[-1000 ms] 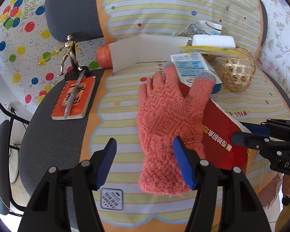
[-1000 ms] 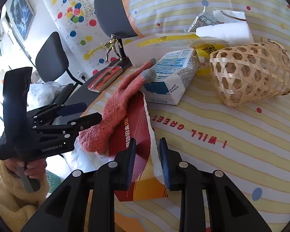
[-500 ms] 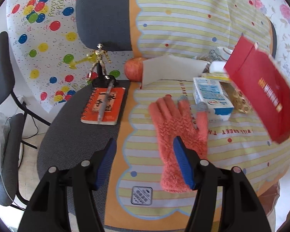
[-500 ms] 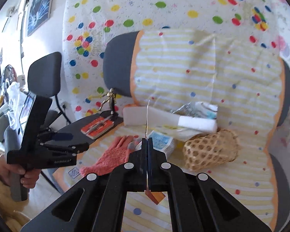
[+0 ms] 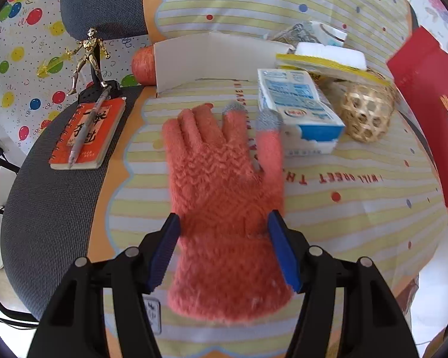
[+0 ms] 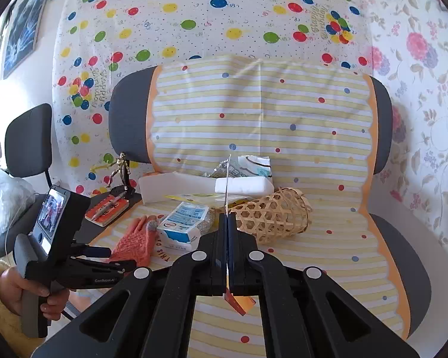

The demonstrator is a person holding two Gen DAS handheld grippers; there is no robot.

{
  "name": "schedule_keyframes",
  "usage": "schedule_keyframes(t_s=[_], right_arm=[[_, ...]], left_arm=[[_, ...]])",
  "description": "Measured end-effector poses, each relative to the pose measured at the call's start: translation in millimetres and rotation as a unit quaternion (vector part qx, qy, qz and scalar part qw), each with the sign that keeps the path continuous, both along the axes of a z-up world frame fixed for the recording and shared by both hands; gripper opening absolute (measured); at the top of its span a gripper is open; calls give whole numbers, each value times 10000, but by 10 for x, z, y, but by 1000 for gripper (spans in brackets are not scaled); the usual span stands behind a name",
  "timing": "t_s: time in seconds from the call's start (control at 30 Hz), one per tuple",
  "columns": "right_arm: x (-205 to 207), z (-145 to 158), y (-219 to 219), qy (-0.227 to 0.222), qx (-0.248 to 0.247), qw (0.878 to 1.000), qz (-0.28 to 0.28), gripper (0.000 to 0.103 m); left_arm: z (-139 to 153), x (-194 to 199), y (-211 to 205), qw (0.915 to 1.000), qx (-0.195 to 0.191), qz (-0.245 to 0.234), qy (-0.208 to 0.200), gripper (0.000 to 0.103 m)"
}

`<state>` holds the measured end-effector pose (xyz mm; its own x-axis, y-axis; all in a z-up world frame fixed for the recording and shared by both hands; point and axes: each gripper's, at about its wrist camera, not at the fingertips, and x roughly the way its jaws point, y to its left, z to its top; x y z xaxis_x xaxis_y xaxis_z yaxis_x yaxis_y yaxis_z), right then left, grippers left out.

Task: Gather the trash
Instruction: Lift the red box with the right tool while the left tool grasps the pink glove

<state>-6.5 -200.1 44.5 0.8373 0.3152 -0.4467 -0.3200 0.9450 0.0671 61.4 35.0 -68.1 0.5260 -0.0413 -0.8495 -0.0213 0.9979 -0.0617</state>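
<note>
Right gripper [image 6: 226, 223] clamped on red packet [image 5: 427, 113], jaws just closed on it; packet held edge-on, raised above the seat [image 5: 358, 223]. Left gripper [image 5: 224, 244] open, blue pads either side of the pink glove [image 5: 224, 185], not pressing. Glove lies flat beside the tissue pack [image 5: 298, 110].

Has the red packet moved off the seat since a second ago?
Yes. The red packet, earlier flat beside the glove, is now lifted clear of the seat at the right, clamped in the shut right hand-held gripper.
</note>
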Motion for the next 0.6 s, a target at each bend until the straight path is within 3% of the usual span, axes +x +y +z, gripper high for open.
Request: schedule_keyframes(t_s=[0.17, 0.23, 0.3, 0.37, 0.47, 0.6], right_arm=[[-21, -43, -5, 61, 8, 10000, 38, 1], [-36, -52, -4, 76, 16, 10000, 49, 1], [-50, -56, -12, 83, 35, 10000, 37, 1], [-73, -57, -27, 80, 50, 10000, 14, 1], [-111, -53, -75, 55, 70, 10000, -45, 1], [-123, -17, -164, 53, 225, 9996, -135, 1]], left_arm=[[-68, 108, -102, 9999, 150, -60, -32, 59], [-69, 100, -157, 9996, 224, -172, -79, 52], [-56, 47, -206, 9990, 193, -387, -126, 29], [-28, -22, -208, 9983, 149, -525, -211, 14], [141, -217, -114, 9966, -204, -537, -587, 12], [617, -527, -89, 9890, -291, -575, -1331, 12]])
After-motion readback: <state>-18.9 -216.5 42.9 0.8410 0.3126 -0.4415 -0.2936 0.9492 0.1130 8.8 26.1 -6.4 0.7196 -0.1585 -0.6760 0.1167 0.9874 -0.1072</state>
